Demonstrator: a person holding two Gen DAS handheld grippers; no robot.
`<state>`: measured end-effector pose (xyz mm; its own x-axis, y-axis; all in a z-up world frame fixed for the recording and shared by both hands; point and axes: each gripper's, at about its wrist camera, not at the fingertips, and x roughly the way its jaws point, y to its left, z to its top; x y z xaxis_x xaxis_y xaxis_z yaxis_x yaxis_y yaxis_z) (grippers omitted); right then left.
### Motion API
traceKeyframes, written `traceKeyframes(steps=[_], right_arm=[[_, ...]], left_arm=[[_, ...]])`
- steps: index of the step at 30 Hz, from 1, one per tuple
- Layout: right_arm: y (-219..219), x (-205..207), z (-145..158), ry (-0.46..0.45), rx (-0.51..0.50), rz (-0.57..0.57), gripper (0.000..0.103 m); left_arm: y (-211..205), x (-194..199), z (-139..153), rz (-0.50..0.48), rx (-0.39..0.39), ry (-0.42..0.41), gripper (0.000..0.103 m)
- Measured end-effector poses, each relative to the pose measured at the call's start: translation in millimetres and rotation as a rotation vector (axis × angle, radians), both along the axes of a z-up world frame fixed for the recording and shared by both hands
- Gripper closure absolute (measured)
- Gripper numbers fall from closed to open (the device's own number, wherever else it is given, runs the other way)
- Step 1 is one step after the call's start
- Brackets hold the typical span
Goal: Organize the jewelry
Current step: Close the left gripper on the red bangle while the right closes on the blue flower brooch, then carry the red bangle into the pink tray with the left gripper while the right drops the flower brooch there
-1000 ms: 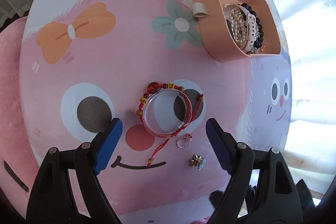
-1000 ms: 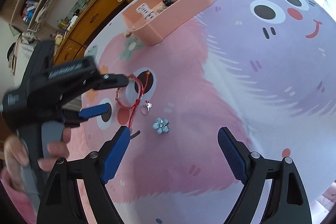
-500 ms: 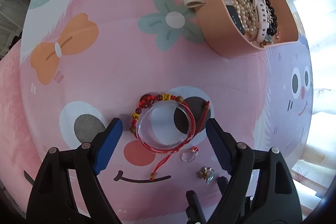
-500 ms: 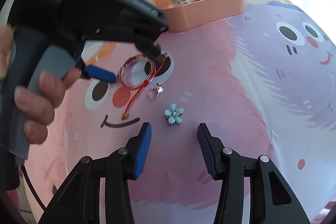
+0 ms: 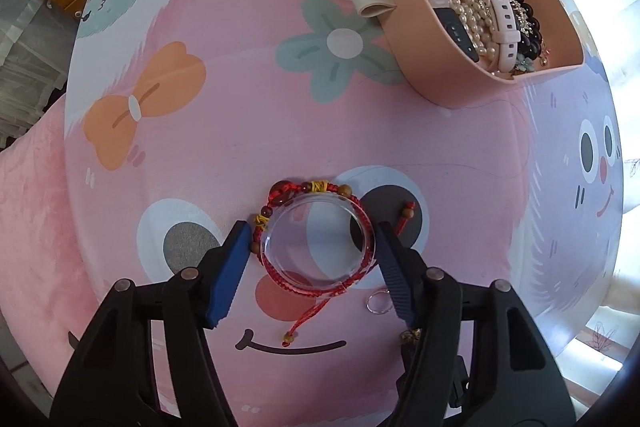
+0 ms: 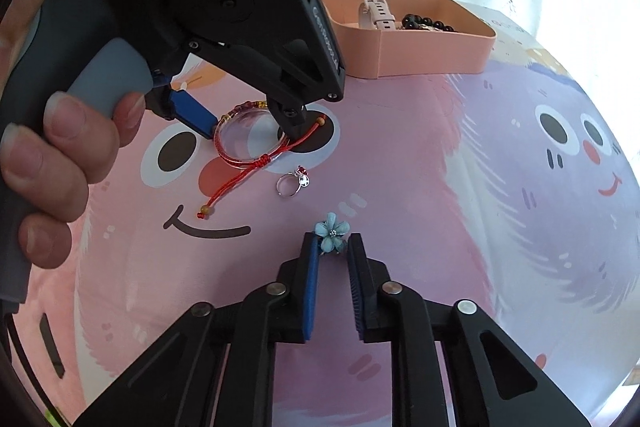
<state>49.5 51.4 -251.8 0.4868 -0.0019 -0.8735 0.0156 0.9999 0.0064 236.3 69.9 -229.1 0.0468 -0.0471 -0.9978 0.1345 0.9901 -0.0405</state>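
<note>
Right wrist: right tool (image 6: 333, 247) seemingly pinching blue flower charm (image 6: 331, 235); left tool (image 5: 310, 241) closing around bangle (image 5: 318, 241)

Almost nothing here can be read. The only lettering is a raised word moulded along the black edge of the left hand-held gripper (image 6: 244, 131) body, seen from the right wrist camera just left of the pink tray (image 6: 420, 43); it seems to start with "G" (the rest is too foreshortened to make out). The jewellery shows no legible marks.
</note>
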Motion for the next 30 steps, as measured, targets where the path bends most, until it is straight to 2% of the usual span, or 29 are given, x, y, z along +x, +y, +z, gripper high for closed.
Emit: traceKeyframes(steps=[6, 14, 19, 24, 27, 30], right_arm=[[-14, -3, 11, -0.047, -0.038, 0.097, 0.089], [-44, 11, 37, -0.068, -0.036, 0.146, 0.089], [-73, 28, 60, -0.097, -0.034, 0.112, 0.089], [-99, 48, 82, -0.151, -0.056, 0.100, 0.089], [-112, 59, 95, -0.193, -0.073, 0.097, 0.089], [-126, 75, 107, -0.222, -0.082, 0.091, 0.089]], left_arm=[[20, -2, -5, 0.078, -0.040, 0.026, 0.043], [34, -3, 3, 0.148, -0.015, 0.037, 0.043], [25, -3, 27, 0.152, -0.005, -0.022, 0.043], [16, 3, 59, 0.155, -0.027, -0.088, 0.043], [6, 11, 80, 0.152, -0.044, -0.119, 0.043], [-4, 21, 106, 0.130, -0.036, -0.182, 0.043]])
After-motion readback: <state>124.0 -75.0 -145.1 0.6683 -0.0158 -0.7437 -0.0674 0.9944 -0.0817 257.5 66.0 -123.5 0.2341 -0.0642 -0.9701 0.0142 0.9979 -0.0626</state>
